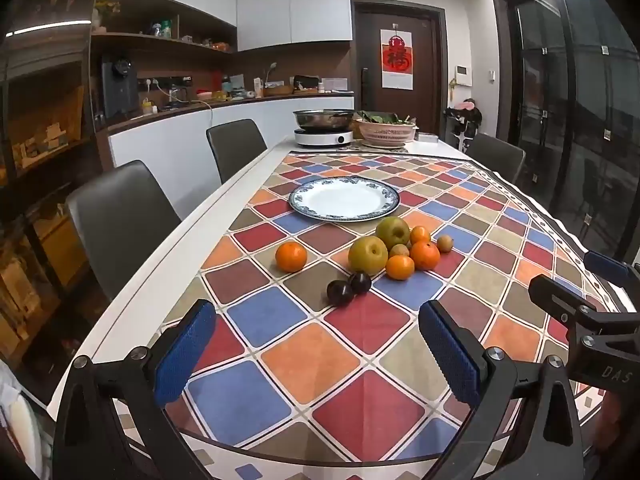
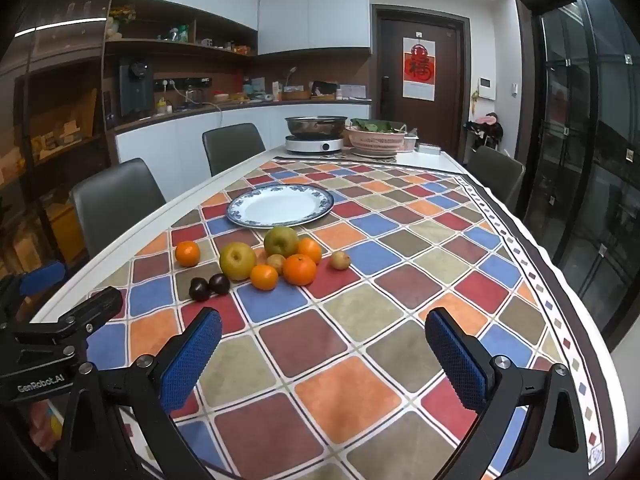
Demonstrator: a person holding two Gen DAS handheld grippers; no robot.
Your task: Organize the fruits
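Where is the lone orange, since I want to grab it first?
In the left wrist view the lone orange sits left of the fruit pile, apart from it, nearest the yellow pear and in front of the empty plate.

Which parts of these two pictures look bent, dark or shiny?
Left wrist view: the table edge curves from the fisheye lens, and the corners are black. Right wrist view: the same bending, a ceiling light glares at the top, the glass doors reflect, and the plate stays sharp.
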